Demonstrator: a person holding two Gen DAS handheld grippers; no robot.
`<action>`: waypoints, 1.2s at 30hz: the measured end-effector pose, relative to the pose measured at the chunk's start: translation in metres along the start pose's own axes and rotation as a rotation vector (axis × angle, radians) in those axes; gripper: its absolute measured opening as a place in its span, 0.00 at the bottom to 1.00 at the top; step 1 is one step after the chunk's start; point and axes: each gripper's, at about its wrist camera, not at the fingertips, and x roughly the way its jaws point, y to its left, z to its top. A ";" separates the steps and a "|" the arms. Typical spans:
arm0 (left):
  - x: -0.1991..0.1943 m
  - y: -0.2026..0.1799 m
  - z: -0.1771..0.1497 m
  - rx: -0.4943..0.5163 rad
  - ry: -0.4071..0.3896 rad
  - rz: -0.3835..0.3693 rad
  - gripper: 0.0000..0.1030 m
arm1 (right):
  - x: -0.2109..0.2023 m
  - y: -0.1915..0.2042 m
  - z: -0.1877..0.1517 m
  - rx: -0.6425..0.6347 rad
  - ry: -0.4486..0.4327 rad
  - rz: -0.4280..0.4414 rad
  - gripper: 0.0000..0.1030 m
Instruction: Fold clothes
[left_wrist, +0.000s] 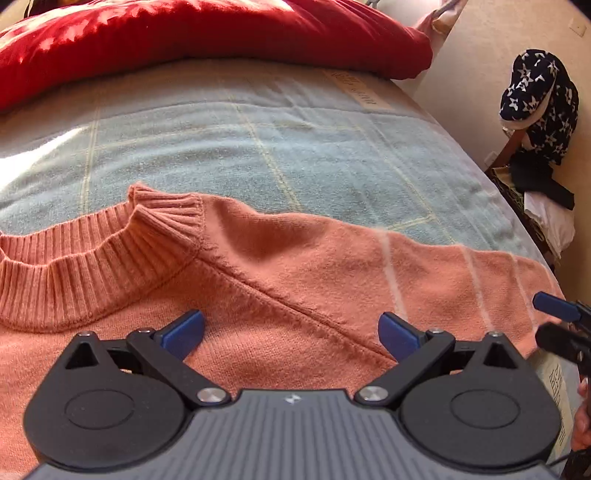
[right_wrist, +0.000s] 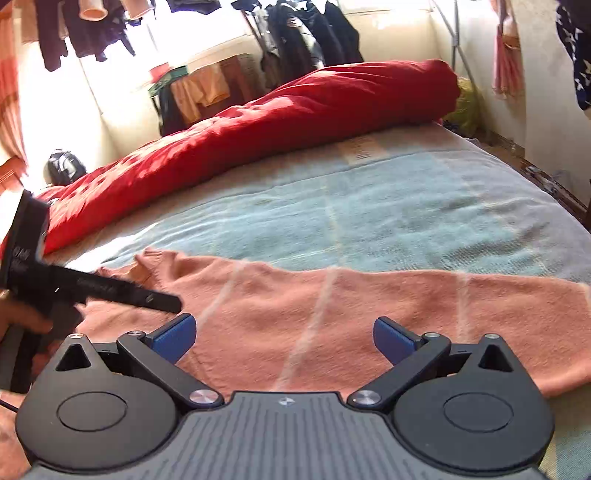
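A salmon-pink knitted sweater (left_wrist: 280, 266) lies flat on the bed, its ribbed collar (left_wrist: 85, 258) at the left of the left wrist view. My left gripper (left_wrist: 291, 334) hovers open over the shoulder seam, nothing between its blue pads. The sleeve with thin white stripes (right_wrist: 332, 306) stretches to the right in the right wrist view. My right gripper (right_wrist: 284, 339) is open just above that sleeve and holds nothing. The right gripper also shows at the right edge of the left view (left_wrist: 561, 325); the left gripper's black body (right_wrist: 92, 284) crosses the left side of the right view.
The bed is covered by a light blue checked blanket (left_wrist: 258, 147). A rolled red duvet (right_wrist: 280, 122) lies along its far side. A dark star-patterned garment (left_wrist: 539, 103) hangs by the wall at right. Clothes hang on racks (right_wrist: 303, 33) by the window.
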 end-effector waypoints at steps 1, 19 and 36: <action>0.001 -0.003 0.000 0.008 -0.001 0.017 0.97 | 0.003 -0.015 0.003 0.028 0.006 -0.006 1.00; 0.017 -0.025 0.005 0.005 0.047 0.151 0.99 | -0.053 -0.218 0.011 0.344 0.026 -0.158 1.00; -0.004 -0.029 0.003 -0.069 0.034 0.147 0.99 | -0.058 -0.211 0.011 0.294 0.043 -0.253 1.00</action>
